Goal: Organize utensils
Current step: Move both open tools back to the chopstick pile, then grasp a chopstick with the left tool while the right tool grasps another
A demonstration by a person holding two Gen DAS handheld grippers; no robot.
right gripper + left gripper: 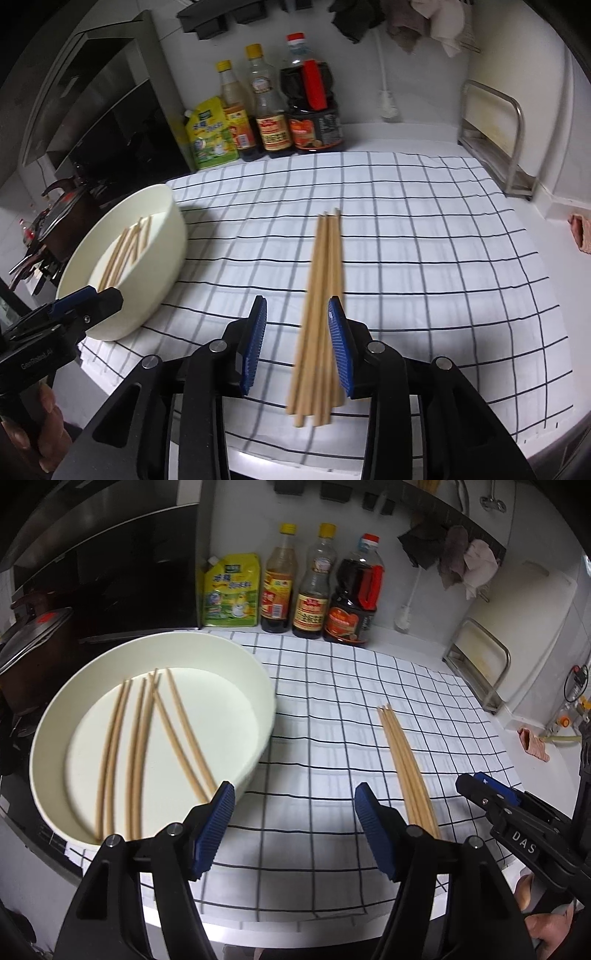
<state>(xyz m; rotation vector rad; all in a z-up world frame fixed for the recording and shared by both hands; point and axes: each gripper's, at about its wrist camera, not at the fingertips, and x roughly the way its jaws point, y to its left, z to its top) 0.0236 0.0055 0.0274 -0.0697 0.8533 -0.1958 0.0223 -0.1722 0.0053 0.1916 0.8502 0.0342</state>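
six chopsticks (147, 746) lie in the bowl (258, 686); right of the bowl, a bundle (321, 302) rests between the right hand-held gripper (297, 347)'s part-open pads. left hand-held gripper (295, 830) wide, empty. next: another bowl pick.

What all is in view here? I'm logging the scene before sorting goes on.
Basin: one, cream, left on cloth.
Loose chopsticks: about six, tan, inside basin.
Bundled chopsticks: several, tan, centre of cloth.
Checked cloth: one, white with black lines, covering counter.
Sauce bottles: three, dark, back wall.
Refill pouch: one, yellow-green, beside bottles.
Metal rack: one, silver, right.
Hanging rags: few, dark and pale, wall.
Left claw: blue pads, open, empty.
Right claw: blue pads, open around bundle.
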